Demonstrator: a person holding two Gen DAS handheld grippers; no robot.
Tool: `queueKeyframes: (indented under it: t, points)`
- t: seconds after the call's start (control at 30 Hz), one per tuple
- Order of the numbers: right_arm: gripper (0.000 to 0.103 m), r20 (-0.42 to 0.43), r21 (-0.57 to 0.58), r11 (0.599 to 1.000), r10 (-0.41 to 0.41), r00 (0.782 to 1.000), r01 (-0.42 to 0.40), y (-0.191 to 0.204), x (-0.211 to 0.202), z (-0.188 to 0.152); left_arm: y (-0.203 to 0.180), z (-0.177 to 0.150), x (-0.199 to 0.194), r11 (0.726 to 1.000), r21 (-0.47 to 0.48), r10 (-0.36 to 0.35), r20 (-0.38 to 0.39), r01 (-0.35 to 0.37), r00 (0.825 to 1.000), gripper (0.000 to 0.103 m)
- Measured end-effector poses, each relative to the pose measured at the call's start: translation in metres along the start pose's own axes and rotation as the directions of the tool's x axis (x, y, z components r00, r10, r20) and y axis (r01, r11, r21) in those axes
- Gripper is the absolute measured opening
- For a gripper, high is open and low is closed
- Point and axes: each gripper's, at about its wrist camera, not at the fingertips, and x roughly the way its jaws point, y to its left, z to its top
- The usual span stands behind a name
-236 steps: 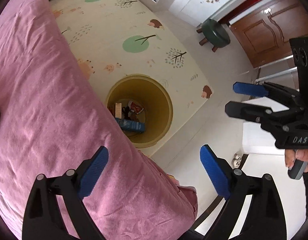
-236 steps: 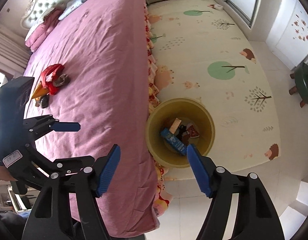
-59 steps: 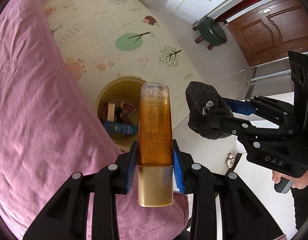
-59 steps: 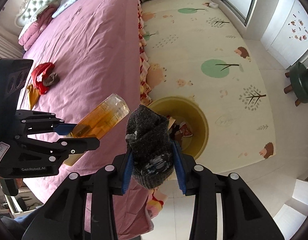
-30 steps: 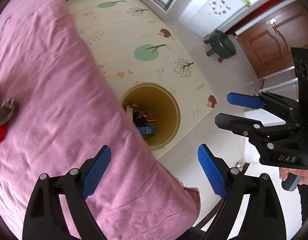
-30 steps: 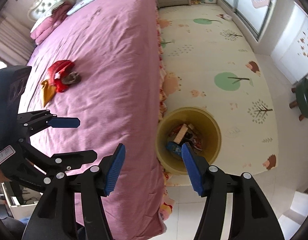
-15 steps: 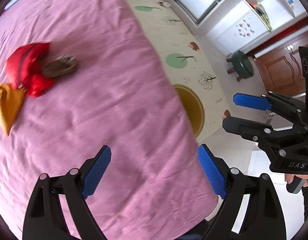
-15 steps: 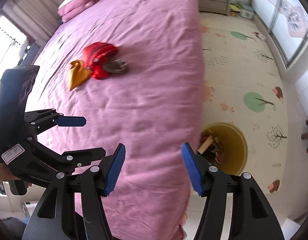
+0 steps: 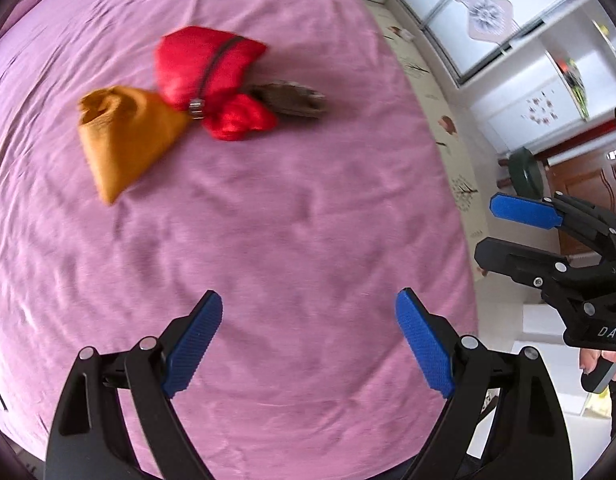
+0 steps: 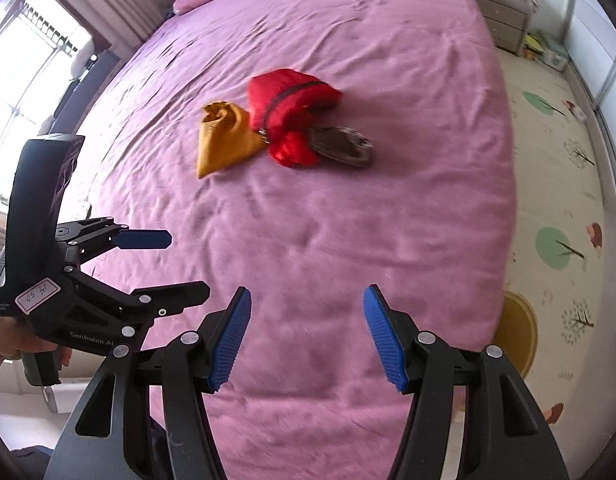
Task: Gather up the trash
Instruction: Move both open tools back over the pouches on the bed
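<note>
We count three things on the pink bed, bunched together: one orange pouch, one red bag touching it, and one dark grey-brown item against the red bag on the side away from the pouch; its kind we cannot tell through the blur. From the red bag, both our grippers sit well back toward the bed's foot, nothing lying between. Our left gripper stands wide open and empty; our right gripper is partly open, also empty. One yellow bin peeks out on the floor mat, beyond the bed's edge, far from the red bag.
</note>
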Motion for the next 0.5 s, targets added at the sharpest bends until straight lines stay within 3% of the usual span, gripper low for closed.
queueKeyframes:
  t: [0.5]
  points:
    - [0.058, -0.058, -0.075, 0.997, 0.03, 0.998, -0.034, 0.045, 0.061, 0.077, 0.097, 0.03, 0.001, 0.995, -0.099, 0.023, 0.002, -0.023, 1.0, 0.088]
